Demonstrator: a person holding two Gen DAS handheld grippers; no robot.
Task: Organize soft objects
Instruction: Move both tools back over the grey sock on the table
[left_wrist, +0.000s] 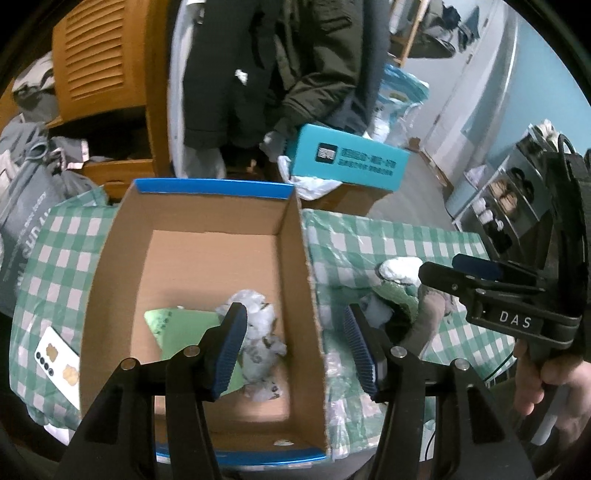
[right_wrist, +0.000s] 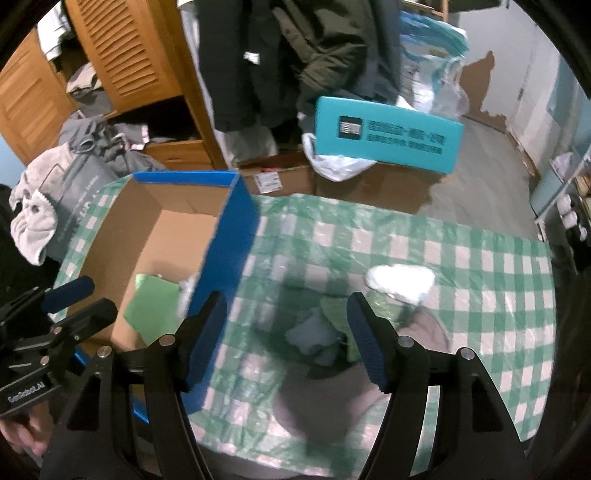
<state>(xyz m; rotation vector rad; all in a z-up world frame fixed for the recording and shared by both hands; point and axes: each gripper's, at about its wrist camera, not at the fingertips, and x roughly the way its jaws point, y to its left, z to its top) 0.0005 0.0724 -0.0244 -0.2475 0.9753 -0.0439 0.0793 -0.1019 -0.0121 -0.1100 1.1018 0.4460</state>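
Soft clothes (right_wrist: 325, 332) are lying heaped beside the cardboard box (left_wrist: 110, 258), both the left gripper (left_wrist: 295, 350) and right gripper (right_wrist: 288, 343) hanging wide and empty, risking snagging the checked tablecloth (right_wrist: 480, 277) instead.

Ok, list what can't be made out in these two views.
- Pile of soft items on the checked cloth: motion-blurred in the right wrist view; individual pieces unclear.
- Same pile, left wrist view: partly hidden behind the left gripper finger and the right gripper.
- Teal box: print too blurred to read.
- Cardboard box: its wall hides part of its contents.
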